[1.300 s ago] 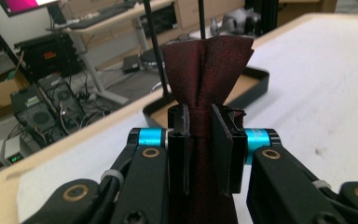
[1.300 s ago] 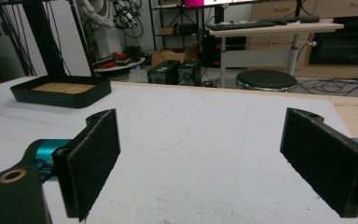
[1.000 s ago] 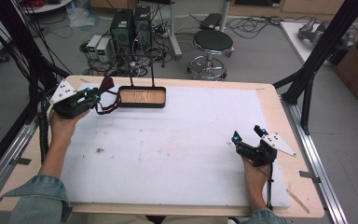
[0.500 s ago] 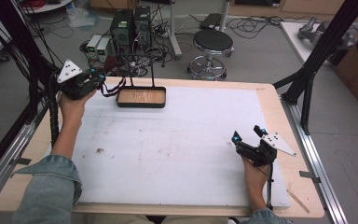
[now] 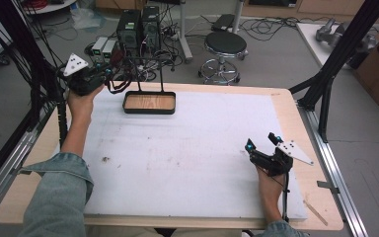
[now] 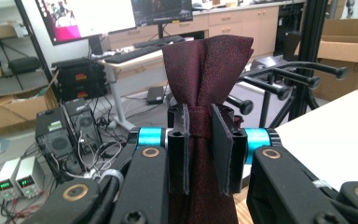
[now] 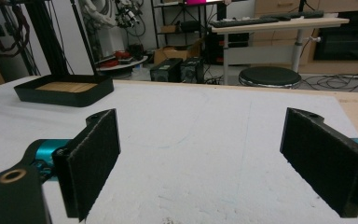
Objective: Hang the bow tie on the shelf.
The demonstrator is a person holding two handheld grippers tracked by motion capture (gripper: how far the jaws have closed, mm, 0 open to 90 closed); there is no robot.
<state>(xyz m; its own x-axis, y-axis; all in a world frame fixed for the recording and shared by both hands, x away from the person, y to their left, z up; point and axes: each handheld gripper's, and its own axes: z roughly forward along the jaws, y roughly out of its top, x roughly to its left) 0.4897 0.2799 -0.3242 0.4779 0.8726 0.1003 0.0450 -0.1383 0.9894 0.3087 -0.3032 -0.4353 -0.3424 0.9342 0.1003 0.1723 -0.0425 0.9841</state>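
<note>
1. Right now my left gripper is squeezed tight on one dark red tie, up past the table's far left corner.
2. My right gripper is wide open and empty, near the right edge.
3. I think the tie could slip, or catch on the rack.
4. I count one tie, one tray, two grippers.

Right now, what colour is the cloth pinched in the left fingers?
Dark burgundy red cloth, finely speckled; clearest in the left gripper view.
</note>
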